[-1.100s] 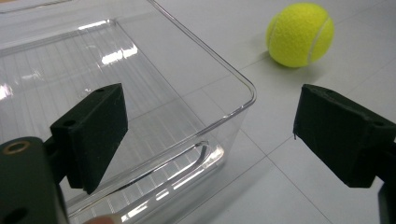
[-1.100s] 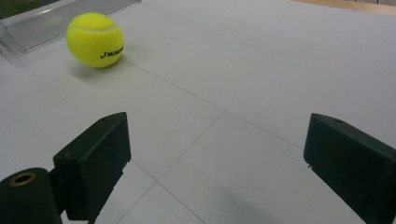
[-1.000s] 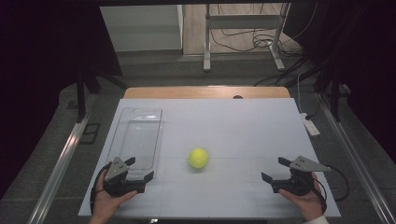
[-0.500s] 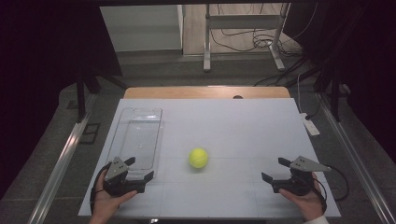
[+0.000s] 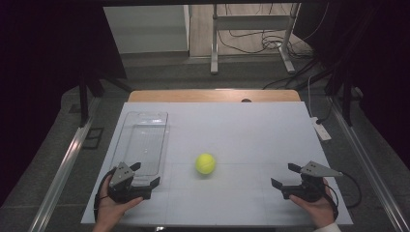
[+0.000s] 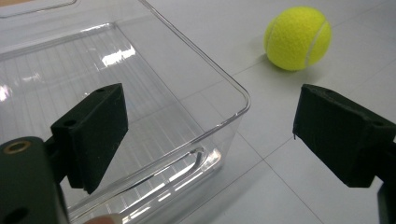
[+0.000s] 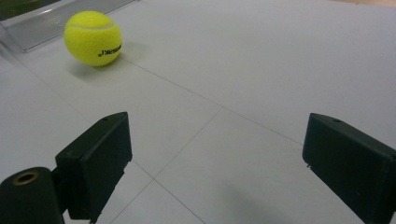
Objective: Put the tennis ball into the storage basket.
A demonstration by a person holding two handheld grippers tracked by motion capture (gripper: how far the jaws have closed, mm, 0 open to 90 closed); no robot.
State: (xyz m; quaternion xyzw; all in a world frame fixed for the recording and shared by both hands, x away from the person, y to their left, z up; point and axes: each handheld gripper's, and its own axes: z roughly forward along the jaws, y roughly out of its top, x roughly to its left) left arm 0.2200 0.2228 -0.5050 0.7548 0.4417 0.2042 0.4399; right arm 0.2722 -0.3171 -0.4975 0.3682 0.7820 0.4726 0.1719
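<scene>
Status at inspection: nothing is in hand. My left gripper (image 5: 141, 177) rests at the near left corner of the white counter (image 5: 251, 130), jaws parted fairly wide with nothing between them; in the left gripper view they straddle the near corner of the clear rectangular plastic tray (image 6: 140, 93) without touching it. My right gripper (image 5: 285, 176) rests at the near right corner, jaws likewise set wide apart and empty, with bare counter between them in the right gripper view.

The yellow felt tennis ball (image 5: 205, 163) lies on the counter roughly midway between my two grippers, a little further from the near edge than they are. It is just beside the tray's right long wall, apart from it, and outside the tray.

Progress, as I judge it: the work is at its start. The ball is not grasped and the tray holds nothing. Reach, grasp, carry and release, presumably into the tray, all remain.

Orientation: the ball is round and has no long axis; in the right gripper view its black printed lettering (image 7: 109, 50) faces my right gripper. The tray's long axis runs from the near edge toward the far edge, along the counter's left side, open side up.
</scene>
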